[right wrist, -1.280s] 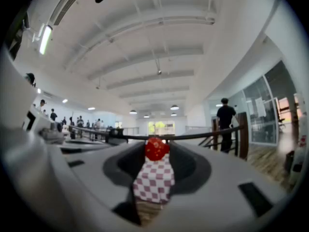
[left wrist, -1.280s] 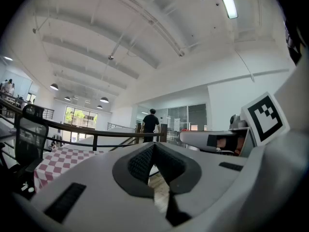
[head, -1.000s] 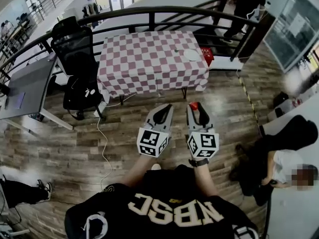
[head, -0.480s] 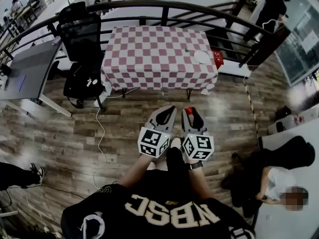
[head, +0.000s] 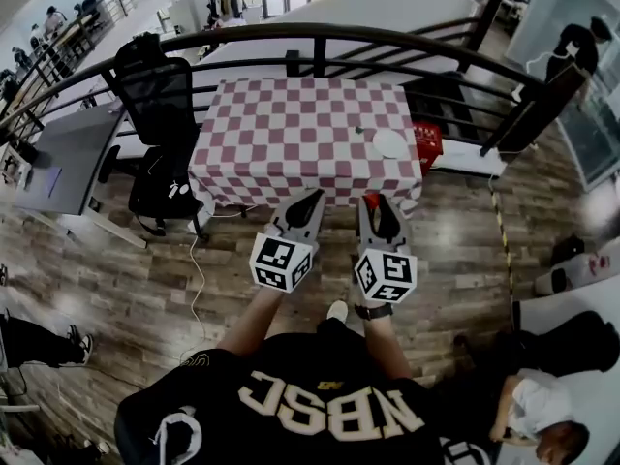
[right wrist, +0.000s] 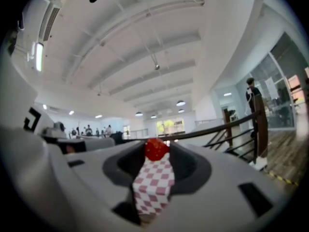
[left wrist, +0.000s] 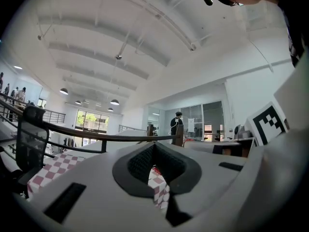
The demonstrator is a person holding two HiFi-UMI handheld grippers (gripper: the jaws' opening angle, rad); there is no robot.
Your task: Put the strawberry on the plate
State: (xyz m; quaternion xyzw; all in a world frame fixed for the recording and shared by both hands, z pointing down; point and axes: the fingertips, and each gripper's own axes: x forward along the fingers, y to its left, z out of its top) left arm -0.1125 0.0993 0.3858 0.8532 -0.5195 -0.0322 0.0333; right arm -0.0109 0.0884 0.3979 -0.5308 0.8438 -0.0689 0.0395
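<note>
Strawberry, small and red (right wrist: 156,149), pinched in right gripper (head: 376,207), well short of round white plate (head: 389,143) on checkered table (head: 291,114). Left gripper (head: 312,200) closed, empty. Transport step; next, probably reaching over plate, lowering, releasing.

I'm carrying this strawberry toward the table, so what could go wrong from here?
The strawberry sits pinched only at the very tip of the right claw, so it might slip out while walking. The plate lies near the right edge of the table; a careless set-down could nudge it off.
</note>
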